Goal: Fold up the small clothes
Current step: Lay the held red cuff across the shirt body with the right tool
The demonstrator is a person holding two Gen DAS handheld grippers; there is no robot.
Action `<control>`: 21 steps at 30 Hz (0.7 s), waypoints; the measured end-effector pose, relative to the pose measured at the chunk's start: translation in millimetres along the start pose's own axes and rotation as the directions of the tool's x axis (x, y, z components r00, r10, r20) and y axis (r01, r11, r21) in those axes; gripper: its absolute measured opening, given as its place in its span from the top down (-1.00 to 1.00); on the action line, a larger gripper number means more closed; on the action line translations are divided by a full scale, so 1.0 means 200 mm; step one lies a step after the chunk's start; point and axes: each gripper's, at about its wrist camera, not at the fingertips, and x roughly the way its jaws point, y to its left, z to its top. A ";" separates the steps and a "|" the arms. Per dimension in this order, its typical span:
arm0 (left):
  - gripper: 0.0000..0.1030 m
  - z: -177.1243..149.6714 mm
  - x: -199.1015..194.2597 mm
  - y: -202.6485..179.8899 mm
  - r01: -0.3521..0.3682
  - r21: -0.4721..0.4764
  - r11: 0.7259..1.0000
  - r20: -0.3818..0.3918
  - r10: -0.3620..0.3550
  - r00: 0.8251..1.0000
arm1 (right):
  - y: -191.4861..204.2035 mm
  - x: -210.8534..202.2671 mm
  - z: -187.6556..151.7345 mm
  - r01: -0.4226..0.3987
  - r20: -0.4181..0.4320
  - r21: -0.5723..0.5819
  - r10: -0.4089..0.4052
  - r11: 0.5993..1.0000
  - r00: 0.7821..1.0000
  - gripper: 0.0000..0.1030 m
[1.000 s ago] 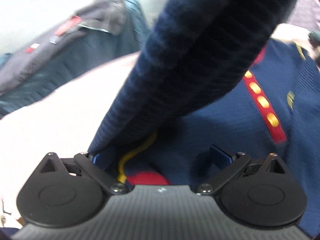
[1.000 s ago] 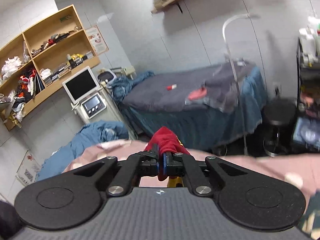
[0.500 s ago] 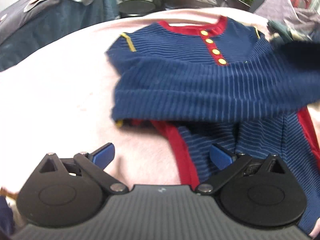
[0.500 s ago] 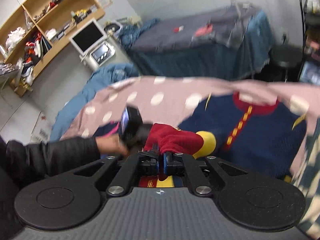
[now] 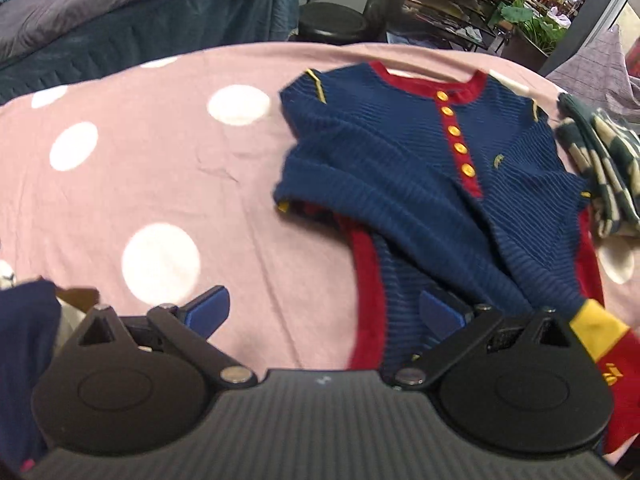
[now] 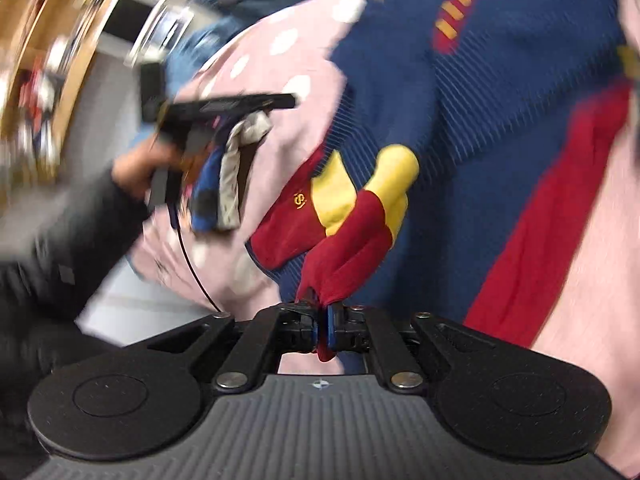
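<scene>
We found the navy garment (image 5: 420,168) lying on the pink dotted cover (image 5: 160,168), one sleeve folded across its front. The left gripper (image 5: 324,310) stood spread wide, holding nothing. The right gripper (image 6: 323,326) was clamped on the red cuff (image 6: 340,268).

One navy sweater (image 5: 420,168), five yellow buttons (image 5: 454,131), one checked cloth (image 5: 600,176), one stool (image 5: 332,26)

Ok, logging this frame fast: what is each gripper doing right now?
Left gripper: open, holding nothing.
Right gripper: shut on the red cuff of the navy sweater.
</scene>
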 end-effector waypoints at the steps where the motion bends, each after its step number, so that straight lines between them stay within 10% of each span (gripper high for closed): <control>1: -0.99 -0.03 0.00 -0.02 0.007 -0.003 1.000 -0.004 -0.007 1.000 | -0.03 0.01 -0.02 0.027 0.004 0.039 -0.027 0.999 1.000 0.40; 4: -0.99 -0.07 -0.02 -0.07 0.013 -0.031 0.999 -0.012 -0.013 1.000 | 0.03 0.03 -0.04 0.271 -0.005 -0.070 -0.272 0.960 0.962 0.02; 8: -0.99 -0.14 -0.02 -0.11 0.037 -0.086 0.996 -0.010 -0.038 0.999 | 0.16 0.02 -0.08 0.471 0.058 -0.292 -0.476 0.832 0.877 0.02; 14: -0.99 -0.24 -0.05 -0.20 0.028 -0.145 0.989 0.009 -0.027 1.000 | 0.40 0.17 -0.12 0.342 0.040 -0.548 -0.384 0.763 0.922 -0.29; 17: -0.99 -0.28 -0.08 -0.23 -0.003 -0.158 0.987 0.009 0.005 1.000 | 0.45 0.32 -0.17 0.368 0.047 -0.650 -0.449 0.665 0.892 -0.51; 21: -0.99 -0.32 -0.12 -0.23 -0.039 -0.170 0.985 0.001 0.039 0.999 | 0.40 0.51 -0.27 0.442 0.046 -0.722 -0.600 0.532 0.799 -0.70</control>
